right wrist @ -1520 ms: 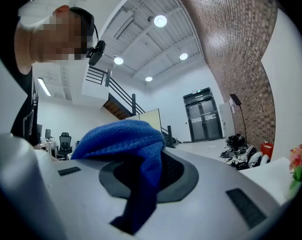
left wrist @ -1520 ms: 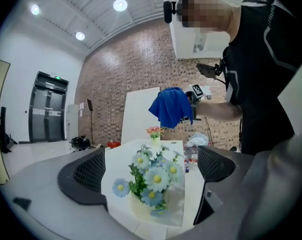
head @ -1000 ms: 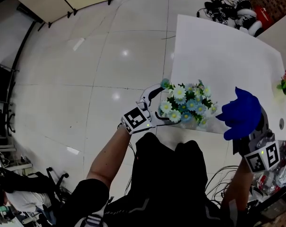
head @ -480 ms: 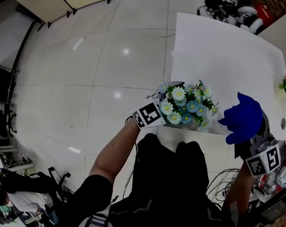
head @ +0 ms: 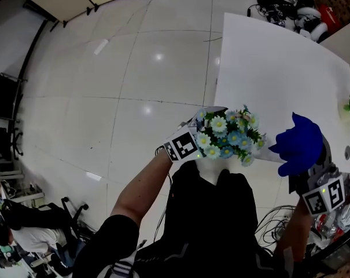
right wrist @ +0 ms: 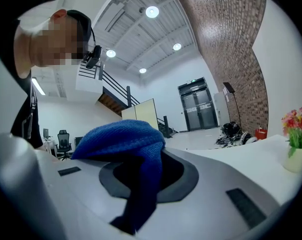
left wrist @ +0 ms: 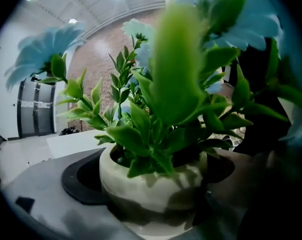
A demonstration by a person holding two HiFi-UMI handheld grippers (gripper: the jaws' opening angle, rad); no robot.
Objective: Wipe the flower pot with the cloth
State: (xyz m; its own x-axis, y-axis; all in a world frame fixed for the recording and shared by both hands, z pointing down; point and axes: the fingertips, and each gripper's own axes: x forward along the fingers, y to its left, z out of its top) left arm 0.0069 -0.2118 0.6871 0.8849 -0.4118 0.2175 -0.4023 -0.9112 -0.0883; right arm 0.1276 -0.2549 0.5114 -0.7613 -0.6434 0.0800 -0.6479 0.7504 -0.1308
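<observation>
The fingers (left wrist: 46, 194) of the left gripper (head: 199, 125) were closed on the flower pot (left wrist: 151, 184). One grey finger with a dark pad lay against the pot's left wall, and the other, in shadow, lay against its right. The pot was pale and glazed and stood upright between them. Green leaves (left wrist: 141, 129) and light blue and white flowers (head: 229, 135) rose out of it and filled most of the left gripper view.

In the head view the flowers hid the pot itself. They sat over the near edge of the white bench (head: 279, 57), just in front of the person's dark-clad body. Whether the pot's base touched the bench could not be told.

The right gripper (head: 309, 165) stood to the right of the flowers, near them but apart. Its fingers (right wrist: 230, 184) were pinched together on a blue cloth (right wrist: 128, 144). The cloth bunched up above the fingers, and one fold hung down between them.

At the bench's far right edge a second white pot with red and pink blooms (right wrist: 296, 144) stood alone. A glossy tiled floor (head: 134, 80) spread out to the left of the bench.
</observation>
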